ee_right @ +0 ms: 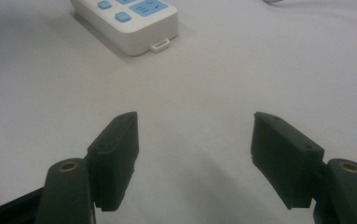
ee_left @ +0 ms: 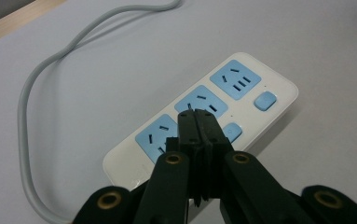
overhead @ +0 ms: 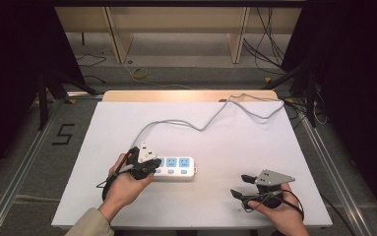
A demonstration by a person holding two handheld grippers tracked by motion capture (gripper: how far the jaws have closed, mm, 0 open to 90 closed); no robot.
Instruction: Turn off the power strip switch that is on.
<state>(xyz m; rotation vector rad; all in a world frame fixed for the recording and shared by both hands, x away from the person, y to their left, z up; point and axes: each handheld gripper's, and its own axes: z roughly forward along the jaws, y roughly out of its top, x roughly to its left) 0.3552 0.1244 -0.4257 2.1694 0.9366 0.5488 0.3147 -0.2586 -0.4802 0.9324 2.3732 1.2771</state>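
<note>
In the high view the white power strip (overhead: 173,168) lies on the white table (overhead: 255,147), its grey cable (overhead: 210,118) running off from its left end toward the table's far edge; the left gripper (overhead: 144,164) sits over the strip's left end, and the right gripper (overhead: 242,186) rests well to the right of the strip, apart from it; the step in hand looks like pressing one of the strip's blue switches or probing a socket. In the left gripper view the left gripper (ee_left: 197,116) has its jaws pressed together with nothing between them, their tips over the blue middle socket (ee_left: 202,101) of the strip (ee_left: 278,107), just beside a small blue button (ee_left: 232,131); whether the tips touch the strip cannot be told; the next move calls for a short, steady push straight down. In the right gripper view the right gripper (ee_right: 195,140) stands wide open and empty above bare table, the strip's end (ee_right: 141,35) far ahead of it; this view alone shows the little hanging tab (ee_right: 160,45) on that end.
</note>
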